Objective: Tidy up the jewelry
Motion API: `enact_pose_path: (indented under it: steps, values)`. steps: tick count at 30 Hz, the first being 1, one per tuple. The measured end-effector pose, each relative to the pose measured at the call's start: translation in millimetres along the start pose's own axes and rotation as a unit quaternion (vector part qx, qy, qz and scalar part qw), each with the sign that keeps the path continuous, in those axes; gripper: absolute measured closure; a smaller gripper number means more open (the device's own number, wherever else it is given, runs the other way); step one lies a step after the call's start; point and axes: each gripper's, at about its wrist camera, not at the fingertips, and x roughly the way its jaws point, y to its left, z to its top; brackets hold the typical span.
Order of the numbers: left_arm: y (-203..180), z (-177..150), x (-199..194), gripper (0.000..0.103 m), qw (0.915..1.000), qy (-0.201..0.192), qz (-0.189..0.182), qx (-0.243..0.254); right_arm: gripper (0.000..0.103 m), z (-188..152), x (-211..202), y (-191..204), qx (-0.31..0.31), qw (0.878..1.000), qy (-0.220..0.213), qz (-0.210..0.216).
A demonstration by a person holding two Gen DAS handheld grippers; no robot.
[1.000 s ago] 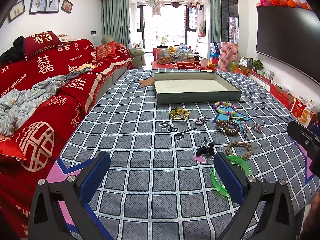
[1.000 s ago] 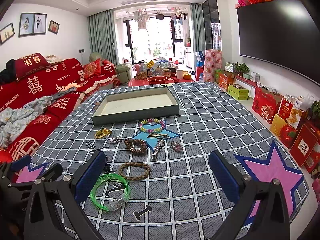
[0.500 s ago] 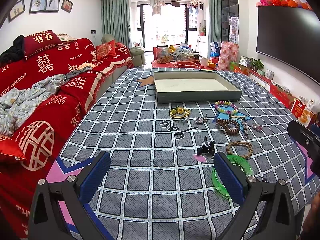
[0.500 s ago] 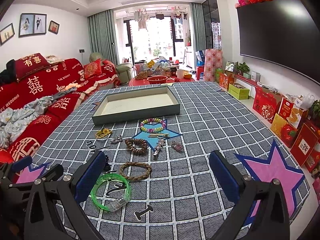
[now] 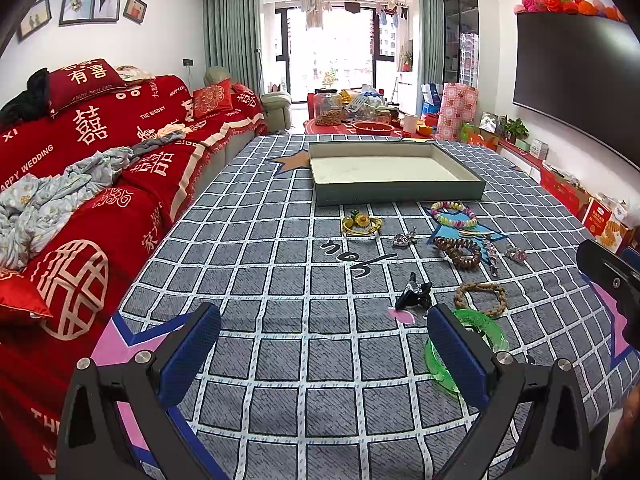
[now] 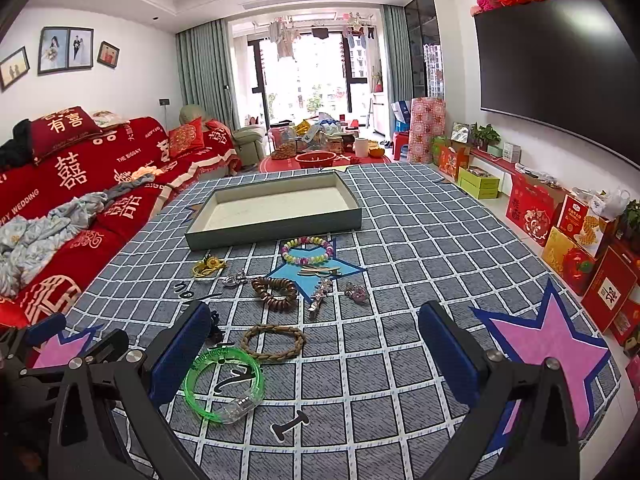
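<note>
Hovering low over the checked cloth of the table (image 6: 400, 216), both tools are spread wide and carrying nothing: the left hand-held gripper (image 5: 324, 348) has bare cloth between its blue pads, and the right hand-held gripper (image 6: 316, 344) frames the nearest pieces. Sweeping left to right, there's the yellow flower hair tie (image 6: 209, 267), soft and floppy; the small silver charm (image 6: 234, 280), hard and glinting; the black clip (image 5: 414, 294), shiny and angular, close to the left tool. Then the green bangle (image 6: 224, 384), a rigid translucent ring with a clear block on its rim, lies by the right tool's left pad, with the braided bracelet (image 6: 274, 342), a rope-like tan loop, just beyond it. Further on come the brown coil bracelet (image 6: 276, 294), the pastel bead bracelet (image 6: 307, 251), a sparkly bar clip (image 6: 318, 300) and a small pink-grey brooch (image 6: 355, 292). The grey tray (image 6: 276, 226), shallow with a pale lining, sits empty behind the whole spread, so I'd say nothing is sorted yet. My read: start with the bangle, since it's closest. Best to pinch across its rim rather than its flat face, come down square, and squeeze gently, because smooth hard plastic could skid on the cloth.
</note>
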Motion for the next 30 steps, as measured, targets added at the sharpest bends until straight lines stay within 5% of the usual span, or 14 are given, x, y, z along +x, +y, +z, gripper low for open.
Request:
enact_pose_path:
  steps: [30]
  values:
    - [-0.3,0.4,0.3,0.0,1.0,0.001,0.0,0.0,0.0,0.0,-0.7,-1.1,0.001,1.0,0.0,0.002]
